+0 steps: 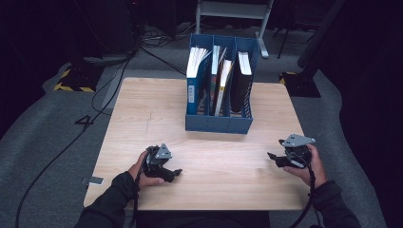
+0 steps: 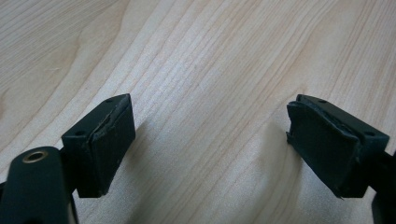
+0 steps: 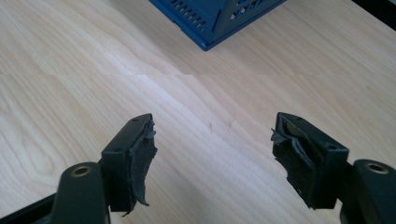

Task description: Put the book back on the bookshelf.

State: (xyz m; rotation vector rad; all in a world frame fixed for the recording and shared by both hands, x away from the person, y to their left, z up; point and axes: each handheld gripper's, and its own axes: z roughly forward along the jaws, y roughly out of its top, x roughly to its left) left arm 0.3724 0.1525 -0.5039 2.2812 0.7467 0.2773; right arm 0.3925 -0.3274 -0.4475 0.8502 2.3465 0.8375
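A blue file rack (image 1: 221, 121) with three compartments stands at the back middle of the wooden table (image 1: 142, 118) and holds several upright books (image 1: 196, 71). My left gripper (image 1: 177, 173) rests low near the front left of the table, jaws open over bare wood (image 2: 210, 135). My right gripper (image 1: 272, 157) is held at the front right, pointing left, jaws open with nothing between them (image 3: 212, 140). A corner of the blue rack (image 3: 215, 18) shows at the top of the right gripper view. The pads (image 3: 140, 161) of the right gripper look worn and frayed.
Cables (image 1: 71, 137) run over the grey floor left of the table. A yellow-and-black marked base (image 1: 73, 80) sits at the back left, and a metal frame (image 1: 233, 9) stands behind the rack. A black cable (image 1: 309, 199) trails from the right gripper along the sleeve.
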